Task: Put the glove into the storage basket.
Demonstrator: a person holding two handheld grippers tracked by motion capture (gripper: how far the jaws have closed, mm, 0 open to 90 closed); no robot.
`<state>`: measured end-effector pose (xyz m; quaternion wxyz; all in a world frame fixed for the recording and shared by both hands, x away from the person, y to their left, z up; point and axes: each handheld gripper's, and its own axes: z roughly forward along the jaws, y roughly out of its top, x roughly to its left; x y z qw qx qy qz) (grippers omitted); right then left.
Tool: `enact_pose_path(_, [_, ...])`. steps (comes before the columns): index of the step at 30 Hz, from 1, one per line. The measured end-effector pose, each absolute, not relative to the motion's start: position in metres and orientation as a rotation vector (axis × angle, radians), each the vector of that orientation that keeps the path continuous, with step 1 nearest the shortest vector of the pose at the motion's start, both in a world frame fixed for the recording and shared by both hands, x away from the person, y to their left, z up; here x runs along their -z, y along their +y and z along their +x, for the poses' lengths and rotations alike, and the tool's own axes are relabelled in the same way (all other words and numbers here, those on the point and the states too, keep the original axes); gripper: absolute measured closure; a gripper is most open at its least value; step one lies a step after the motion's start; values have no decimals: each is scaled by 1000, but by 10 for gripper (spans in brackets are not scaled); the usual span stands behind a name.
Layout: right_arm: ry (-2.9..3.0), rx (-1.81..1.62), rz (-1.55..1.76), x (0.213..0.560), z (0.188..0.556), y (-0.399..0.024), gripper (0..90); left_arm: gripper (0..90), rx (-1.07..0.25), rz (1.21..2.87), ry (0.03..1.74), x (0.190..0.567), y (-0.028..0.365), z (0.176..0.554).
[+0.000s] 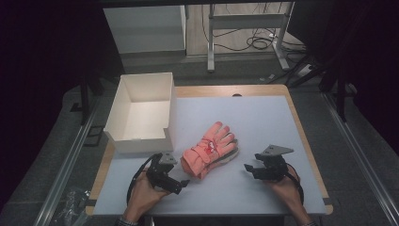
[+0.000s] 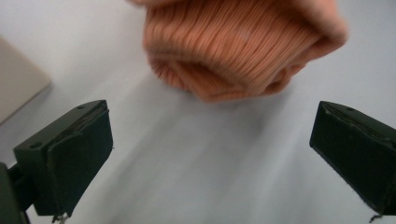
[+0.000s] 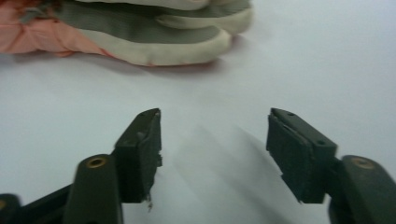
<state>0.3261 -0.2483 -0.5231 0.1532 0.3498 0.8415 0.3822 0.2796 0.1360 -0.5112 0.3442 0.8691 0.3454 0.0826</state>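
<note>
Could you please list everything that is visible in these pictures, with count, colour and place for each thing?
Padded winter gloves: a stacked pair, it seems; salmon pink with grey and cream palms; middle of the table, between the grippers.
Open cardboard box: one; white; far left of the table, empty.
Table with white top: one; white surface, wooden edge; centre.
Metal frame: one; grey; on the floor behind the table, with black cables.
Left gripper: one; black; near left, jaws open, holding nothing.
Right gripper: one; black; near right, jaws open, holding nothing.

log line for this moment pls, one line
pink gloves stacked on table | left gripper open, empty | right gripper open, empty | white box empty
</note>
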Motion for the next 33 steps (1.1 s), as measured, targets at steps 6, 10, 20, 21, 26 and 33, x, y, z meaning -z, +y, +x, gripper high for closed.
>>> enact_pose_path(6, [2384, -1056, 1030, 522, 330, -261, 250, 0, -216, 2291, 879, 497, 126, 288])
enact_pose_path(10, [2372, -1022, 1053, 524, 333, -268, 224, 0, -210, 2303, 853, 487, 119, 295])
enact_pose_path(20, [2357, -996, 1092, 528, 337, -281, 218, 0, -190, 2315, 849, 474, 106, 314])
enact_pose_path(21, [2356, -991, 1091, 528, 337, -281, 218, 0, -192, 2318, 849, 473, 105, 315])
enact_pose_path(26, [2355, -977, 1082, 529, 337, -280, 216, 0, -182, 2333, 846, 471, 95, 323])
enact_pose_path(33, [2353, -983, 1084, 529, 337, -280, 216, 0, -165, 2359, 862, 477, 81, 335])
